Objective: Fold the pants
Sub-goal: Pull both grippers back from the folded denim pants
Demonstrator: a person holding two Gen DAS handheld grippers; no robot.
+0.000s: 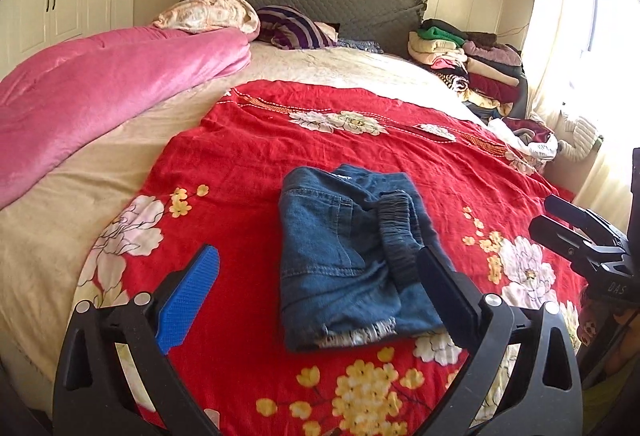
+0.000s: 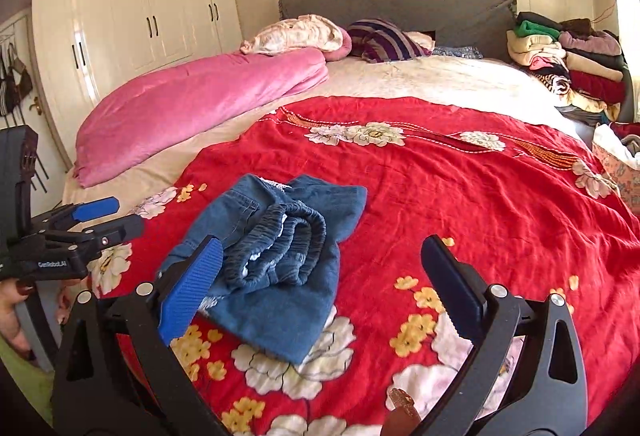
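folded denim pants [image 2: 276, 260] on red floral bedspread [image 2: 460, 196], right gripper [image 2: 326, 288] fingers spread wide, empty, above them

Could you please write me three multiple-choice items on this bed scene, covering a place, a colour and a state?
1. Where do the jeans lie?
A. on the red floral cover
B. on the pink quilt
C. on the clothes pile

2. What colour is the headboard?
A. white
B. grey
C. brown

3. How is the left gripper?
A. shut on denim
B. shut, holding nothing
C. open, holding nothing

Answers:
1 A, red fabric surrounds them.
2 B, grey padding shows.
3 C, its fingers stand wide apart above the bundle.
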